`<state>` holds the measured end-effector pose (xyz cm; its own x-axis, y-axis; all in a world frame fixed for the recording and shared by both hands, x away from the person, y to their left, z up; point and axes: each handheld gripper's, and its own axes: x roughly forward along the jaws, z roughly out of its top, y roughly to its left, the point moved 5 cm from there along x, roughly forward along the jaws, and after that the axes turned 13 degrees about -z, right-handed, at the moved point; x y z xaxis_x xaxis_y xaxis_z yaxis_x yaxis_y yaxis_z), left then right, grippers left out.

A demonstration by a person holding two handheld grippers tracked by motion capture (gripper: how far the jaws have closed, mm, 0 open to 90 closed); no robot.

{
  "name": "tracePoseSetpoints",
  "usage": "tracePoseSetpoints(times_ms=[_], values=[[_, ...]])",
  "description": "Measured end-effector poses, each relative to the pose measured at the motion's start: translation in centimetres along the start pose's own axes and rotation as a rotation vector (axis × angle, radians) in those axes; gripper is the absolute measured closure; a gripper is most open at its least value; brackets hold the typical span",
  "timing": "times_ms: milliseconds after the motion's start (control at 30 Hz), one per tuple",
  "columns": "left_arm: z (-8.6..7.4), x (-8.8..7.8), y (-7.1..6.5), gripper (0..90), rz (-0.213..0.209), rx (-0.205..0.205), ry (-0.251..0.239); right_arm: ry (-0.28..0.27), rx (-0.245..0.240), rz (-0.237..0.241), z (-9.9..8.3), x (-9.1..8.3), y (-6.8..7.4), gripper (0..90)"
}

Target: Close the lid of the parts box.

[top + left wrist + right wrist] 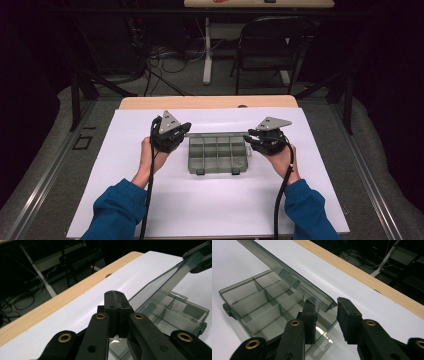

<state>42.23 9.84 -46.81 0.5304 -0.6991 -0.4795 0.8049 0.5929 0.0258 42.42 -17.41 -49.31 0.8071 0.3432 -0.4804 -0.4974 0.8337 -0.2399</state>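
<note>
My lab bench, white sheet [150, 200] over a wooden table [210, 102], dark curtained surround, tangled cables [162, 60] on grey carpet far left, folding chair [267, 42] far right, another desk [257, 3] beyond

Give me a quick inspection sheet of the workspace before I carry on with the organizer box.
Surface: white sheet over a wooden table.
Job's things: clear grey compartment box, lid raised, compartments look empty.
Clutter: nothing seen.
Grippers: left gripper shut beside the lid's left end, nothing visible between the jaws; right gripper straddles the lid's corner, contact unclear.
Cables: one black cable trails from each gripper toward the person.
Surroundings: dark room, folding chair, floor wiring beyond the table.
</note>
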Motion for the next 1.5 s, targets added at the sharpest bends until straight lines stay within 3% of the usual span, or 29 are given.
tracePoseSetpoints(times_ms=[300, 900, 1133, 1267, 1400, 1500], values=[[-1.0, 0.4, -0.2, 90.0, -0.043, -0.016, 0.032, 0.014, -0.004, 0.009, -0.2, -0.1, 0.2, 65.6], [-2.6, 0.4, -1.2, 90.0, -0.070, -0.016, 0.043, 0.045, -0.019, 0.021, -1.2, -0.2, 0.7, 63.1], [-3.1, 0.5, -1.3, 90.0, -0.070, -0.019, 0.044, 0.085, -0.021, 0.040, -1.8, -0.7, 1.0, 49.4], [-3.3, 0.6, -1.4, 90.0, -0.071, -0.020, 0.047, 0.102, -0.025, 0.083, -2.2, -1.5, 1.2, 43.7], [-3.4, 0.6, -1.6, 90.0, -0.070, -0.019, 0.048, 0.095, -0.028, 0.130, -2.4, -2.6, 1.3, 47.8], [-3.5, 0.6, -1.6, 90.0, -0.068, -0.016, 0.045, 0.056, -0.014, 0.147, -2.1, -3.6, 1.3, 58.5]])
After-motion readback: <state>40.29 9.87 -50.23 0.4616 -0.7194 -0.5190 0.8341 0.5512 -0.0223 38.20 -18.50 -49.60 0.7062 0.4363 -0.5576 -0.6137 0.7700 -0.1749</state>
